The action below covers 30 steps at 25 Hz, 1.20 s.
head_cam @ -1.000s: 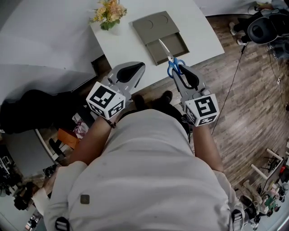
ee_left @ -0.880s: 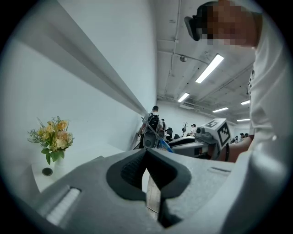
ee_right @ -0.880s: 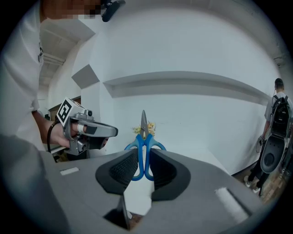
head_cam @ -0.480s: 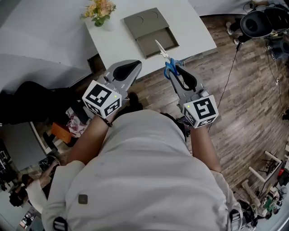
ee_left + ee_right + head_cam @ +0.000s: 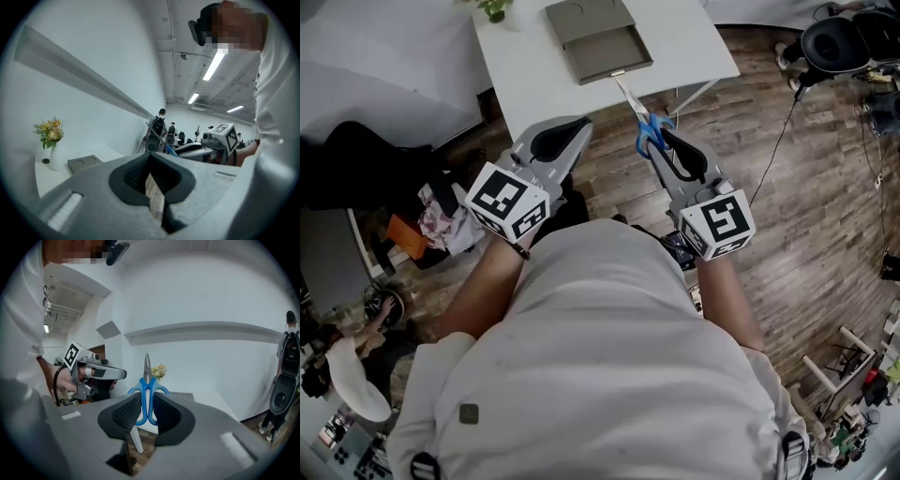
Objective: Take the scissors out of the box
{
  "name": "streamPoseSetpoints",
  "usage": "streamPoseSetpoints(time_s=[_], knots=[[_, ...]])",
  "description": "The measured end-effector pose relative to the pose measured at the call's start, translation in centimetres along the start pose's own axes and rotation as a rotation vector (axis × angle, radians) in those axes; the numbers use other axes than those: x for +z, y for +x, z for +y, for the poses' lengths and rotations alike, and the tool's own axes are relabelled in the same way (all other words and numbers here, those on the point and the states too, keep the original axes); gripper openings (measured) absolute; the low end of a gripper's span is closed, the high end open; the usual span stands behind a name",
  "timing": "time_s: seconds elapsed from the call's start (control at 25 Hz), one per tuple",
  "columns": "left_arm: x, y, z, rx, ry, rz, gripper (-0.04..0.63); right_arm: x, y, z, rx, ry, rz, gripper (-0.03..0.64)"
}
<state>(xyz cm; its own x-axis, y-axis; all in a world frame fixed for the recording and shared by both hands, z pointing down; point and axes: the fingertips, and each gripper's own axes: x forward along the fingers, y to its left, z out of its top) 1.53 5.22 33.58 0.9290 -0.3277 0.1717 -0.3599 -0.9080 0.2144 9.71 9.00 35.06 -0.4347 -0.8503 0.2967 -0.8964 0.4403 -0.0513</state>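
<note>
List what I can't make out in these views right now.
- Inside of the box: too small in the head view; left gripper view shows only its side.
- Its far end and the flowers: cut off by the head view's top edge.
- Where the scissors are gripped: hidden by the right tongs in the head view.

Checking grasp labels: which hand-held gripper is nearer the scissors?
Right. The right hand-held gripper is clamped on the scissors at the blue handles, blades pointing past its tips. The left hand-held gripper is alongside, apart from them, with nothing between its jaws.
</note>
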Motion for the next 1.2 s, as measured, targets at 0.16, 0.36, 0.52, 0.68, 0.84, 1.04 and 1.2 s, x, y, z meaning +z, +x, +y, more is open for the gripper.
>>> streamPoseSetpoints(time_s=[0.16,0.36,0.52,0.68,0.84,1.04,1.2], knots=[[-1.7,-1.1,-3.6,0.04,-0.002,0.004,0.005,-1.1,-3.0,1.4,0.042,-0.008,-0.021,0.1],[-2.7,-2.2,-7.0,0.087,-0.009,0.01,0.005,-2.2,-6.1,2.6,0.083,-0.004,-0.027,0.1],[-2.9,-3.1,-8.2,0.106,-0.001,0.012,0.005,-2.4,-7.3,3.3,0.091,0.002,-0.033,0.1],[-2.5,-3.4,-9.2,0.114,0.002,0.0,0.005,-2.3,-8.2,3.7,0.1,-0.009,-0.053,0.1],[-2.5,-3.8,-10.1,0.117,0.009,0.001,0.005,-2.2,-9.2,3.9,0.091,-0.008,-0.065,0.101],[-2.3,-5.1,-10.0,0.139,0.013,-0.01,0.005,-2.2,-9.2,4.8,0.102,-0.011,-0.065,0.1],[-2.3,-5.9,-10.3,0.153,0.007,-0.018,0.005,-2.1,-9.4,5.3,0.105,-0.011,-0.07,0.1]])
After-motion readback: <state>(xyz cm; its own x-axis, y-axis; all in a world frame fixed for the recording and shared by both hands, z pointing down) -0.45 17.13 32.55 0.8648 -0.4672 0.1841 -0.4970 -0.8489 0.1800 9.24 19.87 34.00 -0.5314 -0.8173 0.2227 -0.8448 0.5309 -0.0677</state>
